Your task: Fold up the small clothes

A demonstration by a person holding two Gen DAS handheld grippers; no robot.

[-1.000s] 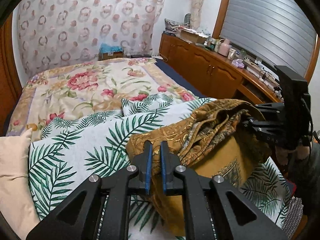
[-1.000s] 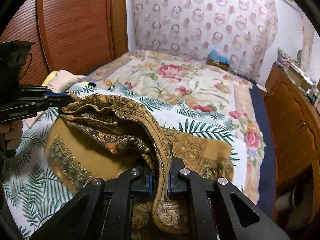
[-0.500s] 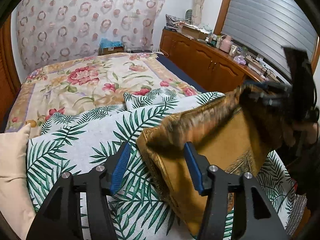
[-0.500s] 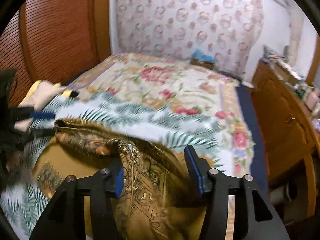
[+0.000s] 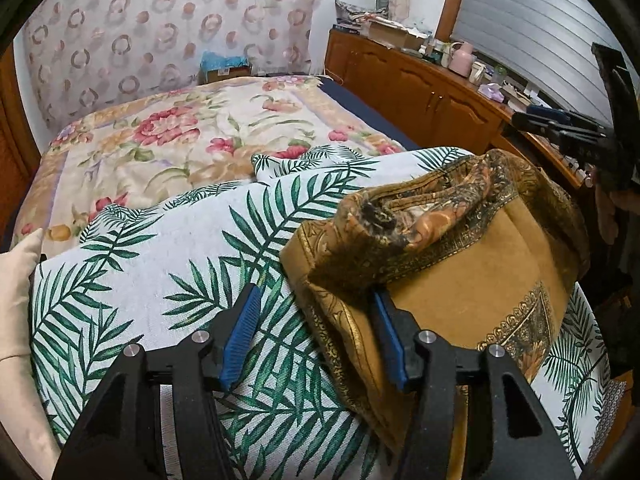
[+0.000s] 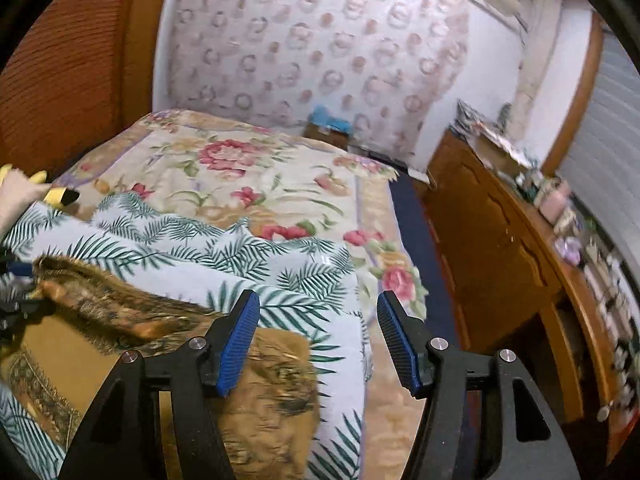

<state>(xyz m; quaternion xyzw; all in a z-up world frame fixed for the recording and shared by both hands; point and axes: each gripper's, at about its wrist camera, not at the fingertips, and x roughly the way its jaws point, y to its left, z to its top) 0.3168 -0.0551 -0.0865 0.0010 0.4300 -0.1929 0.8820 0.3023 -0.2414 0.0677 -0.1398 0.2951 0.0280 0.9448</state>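
- The gold paisley garment (image 5: 472,276) lies partly folded on the palm-leaf sheet (image 5: 168,240) that covers the near end of the floral bedspread (image 5: 168,144).
- The left gripper (image 5: 316,336) has just been opening; the garment's edge lies against its right pad, seemingly unpressed.
- The right gripper (image 6: 318,344) has just been opening too, its jaws spread and empty above the cloth.

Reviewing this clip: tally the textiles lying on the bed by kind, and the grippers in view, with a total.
Brown-gold paisley patterned garment: 1
White palm-leaf print cloth: 1
Cream floral bedspread with pink flowers: 1
Plain cream pillow: 1
Black grippers with blue pads, jaws open: 2, left gripper, right gripper
Total: 6
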